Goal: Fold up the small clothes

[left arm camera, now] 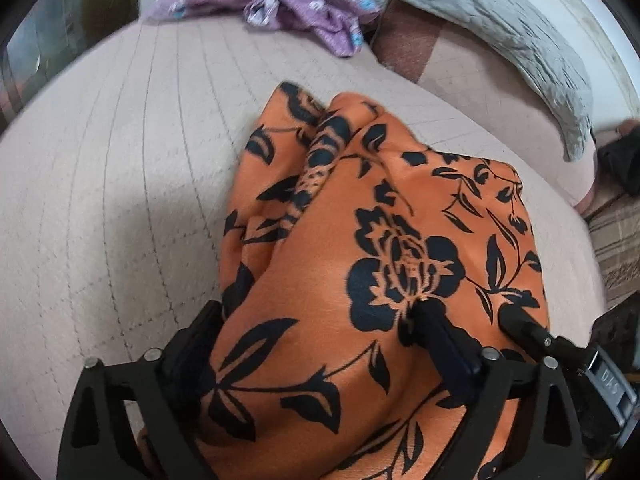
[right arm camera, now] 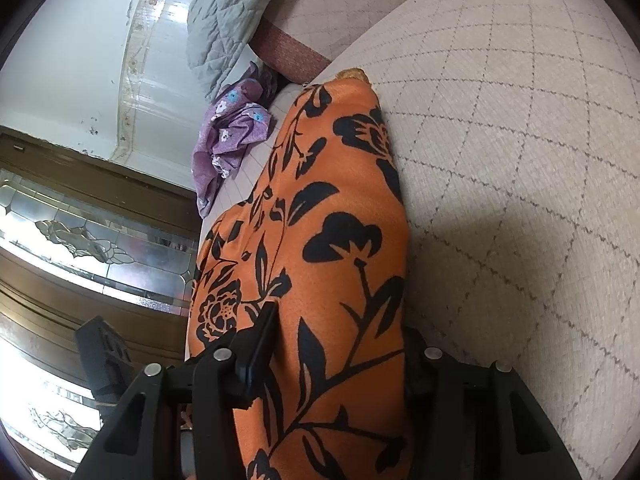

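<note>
An orange garment with black flowers [left arm camera: 360, 240] lies bunched on the beige quilted couch seat [left arm camera: 120, 180]. My left gripper [left arm camera: 320, 320] is shut on its near edge, with cloth draped over and between the fingers. In the right wrist view the same orange garment [right arm camera: 328, 260] fills the middle, and my right gripper [right arm camera: 340, 336] is shut on it; the right finger is mostly hidden under the cloth. The right gripper's tip [left arm camera: 524, 324] shows in the left wrist view at the garment's right edge.
A crumpled purple flowered garment [left arm camera: 280, 4] lies at the back of the couch and also shows in the right wrist view [right arm camera: 228, 136]. A grey quilted blanket [left arm camera: 500, 32] lies at the back right. A wooden cabinet with glass doors [right arm camera: 80, 240] stands beyond the couch.
</note>
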Tool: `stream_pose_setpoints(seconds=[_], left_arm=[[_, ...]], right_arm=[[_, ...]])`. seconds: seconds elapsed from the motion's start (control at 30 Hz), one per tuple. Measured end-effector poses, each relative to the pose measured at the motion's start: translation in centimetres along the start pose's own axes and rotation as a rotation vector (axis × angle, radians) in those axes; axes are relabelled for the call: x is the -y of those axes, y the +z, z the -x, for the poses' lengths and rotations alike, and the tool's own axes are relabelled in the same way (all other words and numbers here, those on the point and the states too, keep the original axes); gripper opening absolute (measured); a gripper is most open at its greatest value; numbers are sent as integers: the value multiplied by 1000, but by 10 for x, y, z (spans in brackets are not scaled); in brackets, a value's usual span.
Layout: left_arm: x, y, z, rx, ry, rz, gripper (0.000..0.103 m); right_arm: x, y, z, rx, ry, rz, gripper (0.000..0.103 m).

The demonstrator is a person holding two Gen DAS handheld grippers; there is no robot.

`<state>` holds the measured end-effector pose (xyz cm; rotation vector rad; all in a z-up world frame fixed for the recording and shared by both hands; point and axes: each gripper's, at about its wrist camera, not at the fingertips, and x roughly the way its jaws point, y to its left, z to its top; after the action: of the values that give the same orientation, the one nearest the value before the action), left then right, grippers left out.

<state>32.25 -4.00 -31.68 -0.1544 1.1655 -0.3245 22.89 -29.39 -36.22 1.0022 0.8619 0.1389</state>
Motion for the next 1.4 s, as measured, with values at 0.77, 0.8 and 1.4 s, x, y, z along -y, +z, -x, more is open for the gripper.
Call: stream_pose_setpoints(seconds=[0.77, 0.8, 1.4], left_arm=[[-27, 10, 38, 122, 437, -181, 95], [-29, 11, 43, 137, 425, -172, 95], [-2, 1, 81, 264, 279, -199, 96]], right_arm=[[-38, 11, 15, -11, -33, 187, 38], [-38, 12, 21, 4, -30, 186, 39], [-23, 13, 45, 111, -69, 90, 87]])
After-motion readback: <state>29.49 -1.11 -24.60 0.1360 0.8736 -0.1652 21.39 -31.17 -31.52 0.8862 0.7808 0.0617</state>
